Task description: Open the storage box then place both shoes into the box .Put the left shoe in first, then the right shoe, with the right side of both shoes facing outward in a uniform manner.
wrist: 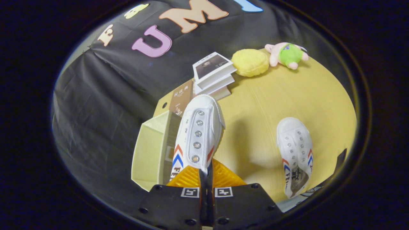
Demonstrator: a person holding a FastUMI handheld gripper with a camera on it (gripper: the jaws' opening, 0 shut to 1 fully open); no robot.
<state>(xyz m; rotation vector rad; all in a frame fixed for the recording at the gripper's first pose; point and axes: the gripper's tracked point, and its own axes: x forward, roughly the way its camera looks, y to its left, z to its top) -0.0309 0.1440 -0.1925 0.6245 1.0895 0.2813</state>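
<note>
My gripper (206, 174) is shut on a white canvas shoe (198, 134), both fingers pinching its tongue edge so the shoe hangs toe-forward above the table. The shoe has metal eyelets and red and blue chevrons on its side. Just left of it, partly under it, stands the pale cardboard storage box (150, 150) with its lid (166, 103) swung open behind it. The second white shoe (295, 153) lies on the yellow table (271, 102) to the right of my fingers, toe pointing away.
A stack of books (212, 75) sits beyond the held shoe, near the black cloth wall. Further right lie a yellow round cushion (250, 62) and a pink and green plush toy (287, 55). The table's edge runs past the right shoe.
</note>
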